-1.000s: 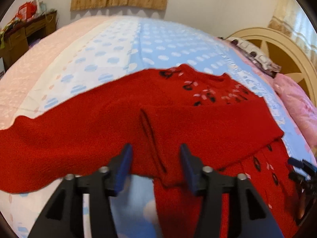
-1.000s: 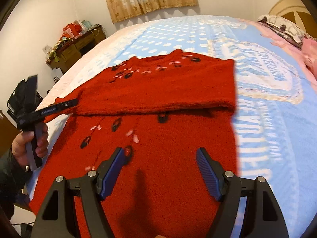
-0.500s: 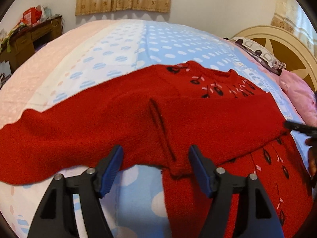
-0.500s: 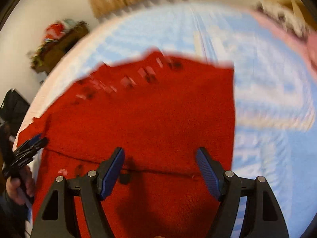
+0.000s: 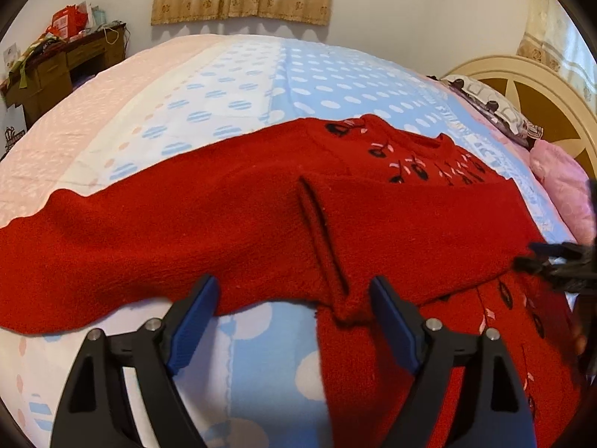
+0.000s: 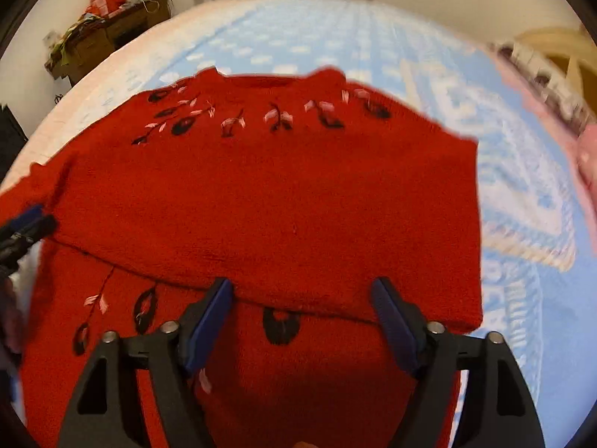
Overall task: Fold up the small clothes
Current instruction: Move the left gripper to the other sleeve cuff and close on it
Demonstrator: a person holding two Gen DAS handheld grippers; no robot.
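Note:
A red knit sweater (image 5: 410, 231) with black and pink embroidery lies flat on the bed. One sleeve (image 6: 261, 216) is folded across the chest; the other sleeve (image 5: 130, 246) stretches out flat to the left. My left gripper (image 5: 294, 310) is open and empty, just in front of the folded sleeve's cuff (image 5: 335, 283). My right gripper (image 6: 302, 313) is open and empty, just above the lower edge of the folded sleeve. The right gripper also shows at the right edge of the left wrist view (image 5: 552, 265), and the left gripper at the left edge of the right wrist view (image 6: 22, 227).
The bed sheet (image 5: 261, 86) is blue with white dots and pink along the left. A cream headboard (image 5: 522, 86) and pillows (image 5: 559, 186) are at the right. A cluttered wooden desk (image 5: 56, 67) stands by the far wall.
The left gripper has opened wider and drawn back a little from the cuff. The right gripper has moved forward over the sweater body to the folded sleeve's edge, staying open.

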